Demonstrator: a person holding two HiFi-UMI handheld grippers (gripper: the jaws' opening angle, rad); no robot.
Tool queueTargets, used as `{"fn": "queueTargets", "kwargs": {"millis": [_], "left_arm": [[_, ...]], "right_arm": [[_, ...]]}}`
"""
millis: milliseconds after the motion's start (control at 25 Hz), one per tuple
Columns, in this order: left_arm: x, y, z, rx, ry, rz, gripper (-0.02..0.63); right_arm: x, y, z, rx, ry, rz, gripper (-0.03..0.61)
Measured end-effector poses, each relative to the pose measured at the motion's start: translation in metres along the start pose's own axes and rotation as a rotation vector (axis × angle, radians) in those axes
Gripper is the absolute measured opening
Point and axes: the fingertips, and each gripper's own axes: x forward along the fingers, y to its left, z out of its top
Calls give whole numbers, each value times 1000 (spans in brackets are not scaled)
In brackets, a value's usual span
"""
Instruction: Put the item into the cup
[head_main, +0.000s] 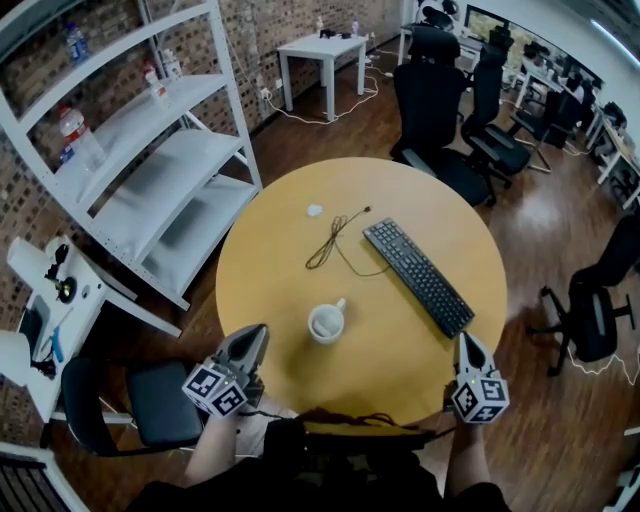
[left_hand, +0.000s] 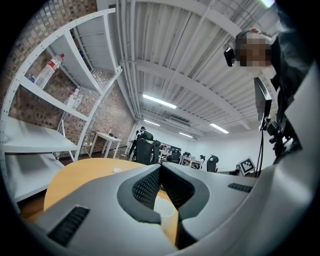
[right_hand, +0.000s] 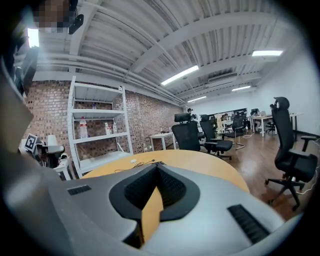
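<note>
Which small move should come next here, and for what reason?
Probably open the left hand-held gripper and reach forward past the white cup toward the small white item. Its jaws are shut on nothing at the near edge of the table, and the item lies beyond the cup, near the black cable.

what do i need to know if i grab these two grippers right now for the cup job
Left gripper: shut, empty, at the near edge of the table, left of the cup.
Right gripper: shut, empty, at the near edge on the right.
Cup: upright on the table between the two grippers, nothing visible inside.
Small white item: lying on the far side beside the cable, apart from both grippers; probably the piece to move.
Done: nothing yet.
Left: pick up the item and drop it into the cup.
</note>
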Motion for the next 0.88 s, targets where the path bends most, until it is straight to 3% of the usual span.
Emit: {"fn": "queueTargets", "kwargs": {"millis": [440,880], "left_arm": [[-14,9,-1,-2,-26,49,-5],[-9,1,-6,-2,-14,24,-5]], "right_arm": [[6,10,4,-65,-6,28,9],[9,23,18,-55,-70,45,9]]}}
